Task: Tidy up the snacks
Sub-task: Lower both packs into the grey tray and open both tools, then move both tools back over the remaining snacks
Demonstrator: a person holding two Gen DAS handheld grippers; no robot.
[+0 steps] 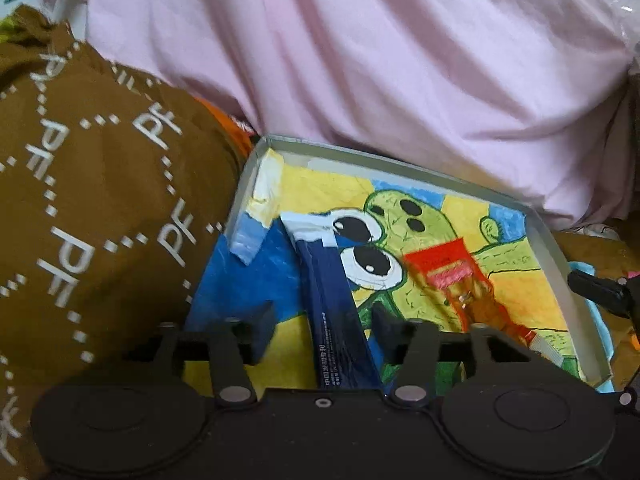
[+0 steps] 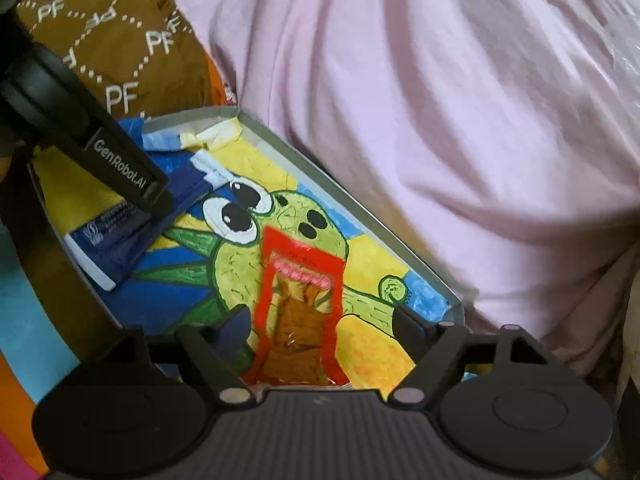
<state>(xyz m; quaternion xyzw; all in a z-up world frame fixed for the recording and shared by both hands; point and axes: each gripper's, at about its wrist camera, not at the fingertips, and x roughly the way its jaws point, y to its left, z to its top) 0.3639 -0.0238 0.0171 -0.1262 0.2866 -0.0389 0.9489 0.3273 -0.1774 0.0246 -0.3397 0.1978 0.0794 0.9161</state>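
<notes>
Both snacks lie in the painted box (image 1: 556, 256): the blue packet (image 1: 332, 300) at lower centre between your open left gripper (image 1: 324, 324), the red packet (image 2: 300, 312) between your open right gripper (image 2: 320, 320). This looks like the release step; next, draw both grippers back without dragging.

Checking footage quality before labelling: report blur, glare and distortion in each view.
Left wrist: fisheye bends the tray rim; the red snack packet is smeared, the blue packet sharper. Right wrist: dim and soft; red snack packet blurred; glare on clear plastic at right.
</notes>
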